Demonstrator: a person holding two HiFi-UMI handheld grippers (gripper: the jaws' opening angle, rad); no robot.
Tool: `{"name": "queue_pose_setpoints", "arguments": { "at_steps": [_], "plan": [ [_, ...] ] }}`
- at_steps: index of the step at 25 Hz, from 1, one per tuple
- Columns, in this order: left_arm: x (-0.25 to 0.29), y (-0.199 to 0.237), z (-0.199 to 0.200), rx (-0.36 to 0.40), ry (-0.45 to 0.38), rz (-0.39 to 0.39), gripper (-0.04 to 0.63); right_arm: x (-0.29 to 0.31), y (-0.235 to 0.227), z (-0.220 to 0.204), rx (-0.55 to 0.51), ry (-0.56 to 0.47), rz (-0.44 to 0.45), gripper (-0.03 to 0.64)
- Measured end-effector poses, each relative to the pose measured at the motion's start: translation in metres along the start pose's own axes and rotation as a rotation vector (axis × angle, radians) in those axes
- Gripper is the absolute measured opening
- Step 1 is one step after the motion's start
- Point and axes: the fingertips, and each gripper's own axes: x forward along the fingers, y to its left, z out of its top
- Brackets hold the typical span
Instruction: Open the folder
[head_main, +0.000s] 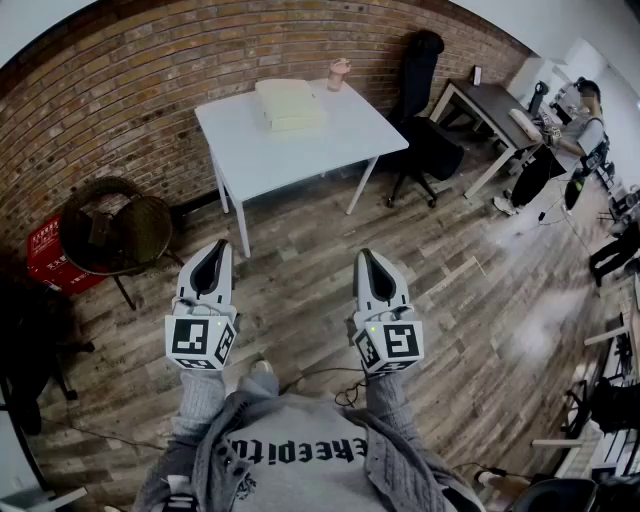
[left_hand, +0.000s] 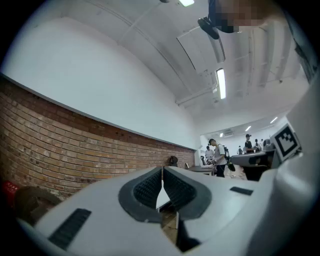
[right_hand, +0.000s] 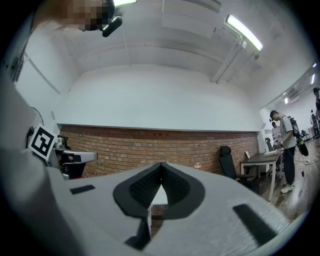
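At 9 o'clock in the head view, a red crate (head_main: 45, 250) sits against the brick wall, with a wicker chair (head_main: 110, 225) just beside it. At 7 o'clock the left gripper (head_main: 214, 246) is held above the wooden floor. Its jaws are pressed together at the tips, with nothing between them. At 12 o'clock stands a white table (head_main: 300, 152), well apart from both grippers. The pale yellow folder (head_main: 289, 103) lies flat on it, with a pink cup (head_main: 338, 74) near the far edge. At 5 o'clock the right gripper (head_main: 365, 254) also has its jaws together and holds nothing. At 2 o'clock are a black office chair (head_main: 425, 125) and a dark desk (head_main: 490, 105).
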Motion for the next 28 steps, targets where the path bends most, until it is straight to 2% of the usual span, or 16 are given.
{"name": "queue_pose_setpoints", "arguments": {
  "at_steps": [16, 28],
  "plan": [
    [0.019, 0.022, -0.010, -0.011, 0.006, -0.021, 0.012, 0.027, 0.003, -0.004, -0.001, -0.015, -0.037, 0.003],
    [0.031, 0.082, -0.025, -0.021, 0.021, -0.025, 0.012, 0.064, 0.040, -0.026, 0.027, 0.002, -0.052, 0.003]
  ]
}}
